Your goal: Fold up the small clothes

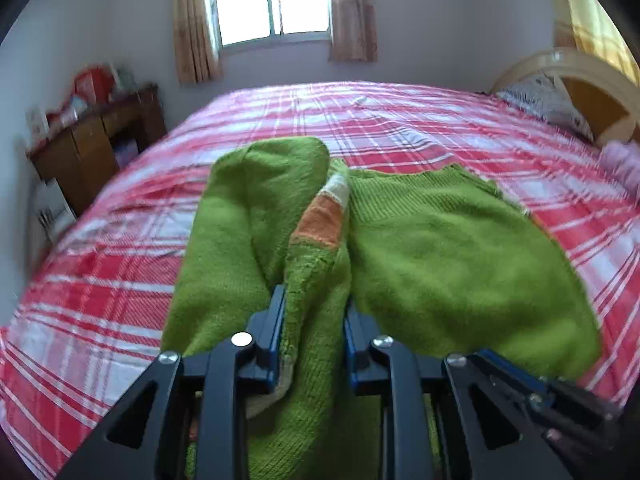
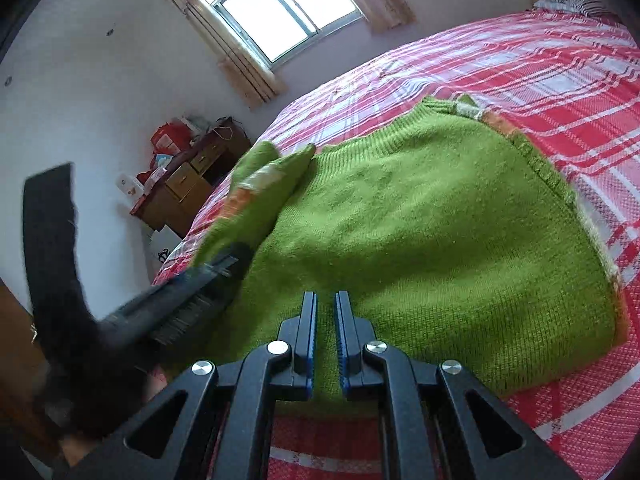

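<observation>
Sweater: green knitted sweater (image 1: 460, 248) with orange-and-white striped cuffs lies on a bed under a red-and-white plaid cotton bedspread (image 1: 100, 312), directly ahead of both tools.

Left gripper (image 1: 314, 312): fingers closed on a bunched fold of the sweater's sleeve. Knit fills the gap between the blue pads (image 1: 278, 320), and the orange-white cuff band (image 1: 326, 216) rises just past the fingertips. Left of the tool, a second lobe of green knit stands up in a rounded hump; right of it, the ribbed hem and flat body spread out over the bedspread.

Right gripper (image 2: 326, 312): fingers nearly together, with a narrow slit between the pads (image 2: 310, 320). It sits low over the near edge of the sweater body; can't tell whether the tips touch the knit or pinch any of it.

View differences:
- Only the right wrist view shows the left tool from outside: blurred dark body at the left, its tip at the lifted sleeve (image 2: 260, 196), which sits raised above the flat body.
- Only the right wrist view shows the full flat body, including the far striped sleeve edge to the tool's right.
- Only the left wrist view shows the cream curved wooden headboard (image 1: 580, 76), far right.
- Both show the curtained window (image 1: 272, 0) straight ahead and the brown wooden cabinet (image 1: 96, 144) with red clutter off to the left.
</observation>
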The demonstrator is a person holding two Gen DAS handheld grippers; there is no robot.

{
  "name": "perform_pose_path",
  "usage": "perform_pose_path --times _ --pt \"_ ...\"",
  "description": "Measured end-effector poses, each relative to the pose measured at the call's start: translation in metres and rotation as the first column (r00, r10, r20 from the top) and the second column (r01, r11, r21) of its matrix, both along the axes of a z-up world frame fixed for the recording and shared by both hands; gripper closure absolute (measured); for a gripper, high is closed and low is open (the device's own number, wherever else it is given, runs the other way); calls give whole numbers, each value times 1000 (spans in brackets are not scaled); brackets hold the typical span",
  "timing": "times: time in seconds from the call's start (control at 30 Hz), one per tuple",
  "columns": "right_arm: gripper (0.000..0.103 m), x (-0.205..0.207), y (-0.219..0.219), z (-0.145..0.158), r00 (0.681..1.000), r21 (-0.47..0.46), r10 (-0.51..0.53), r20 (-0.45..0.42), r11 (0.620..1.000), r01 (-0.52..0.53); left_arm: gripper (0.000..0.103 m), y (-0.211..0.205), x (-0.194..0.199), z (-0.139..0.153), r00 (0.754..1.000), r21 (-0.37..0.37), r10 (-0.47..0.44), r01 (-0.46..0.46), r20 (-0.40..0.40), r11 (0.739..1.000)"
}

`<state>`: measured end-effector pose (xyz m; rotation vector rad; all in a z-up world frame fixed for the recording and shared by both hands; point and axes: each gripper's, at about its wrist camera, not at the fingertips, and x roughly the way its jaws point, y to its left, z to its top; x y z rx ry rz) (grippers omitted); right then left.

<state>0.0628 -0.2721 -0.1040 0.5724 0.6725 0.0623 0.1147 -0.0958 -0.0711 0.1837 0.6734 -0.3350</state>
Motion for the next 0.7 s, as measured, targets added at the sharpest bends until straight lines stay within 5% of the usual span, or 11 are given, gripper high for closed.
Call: perform_pose_path --times 0.23,0.4,0.43,0.5,0.53,0.7 --pt "94 1 -7 -4 1000 67 8 1 998 -8 79 4 -3 0 1000 -19 3 -3 -3 1000" --pt "94 15 -17 9 997 100 67 -31 993 -63 78 10 3 0 999 -104 -10 7 -31 995" --pt "89 22 -19 16 995 104 91 -29 991 -88 78 11 4 -1 999 -110 -11 7 -33 994" --pt "49 40 -23 30 988 126 153 -17 981 -149 78 11 4 0 999 -106 -10 7 -30 994" --pt "21 52 -28 39 987 150 160 -2 976 -158 78 11 4 0 1000 -105 -10 7 -29 994" --pt "17 110 -22 58 965 161 260 3 953 -257 78 15 6 0 999 -130 -14 10 -32 991"
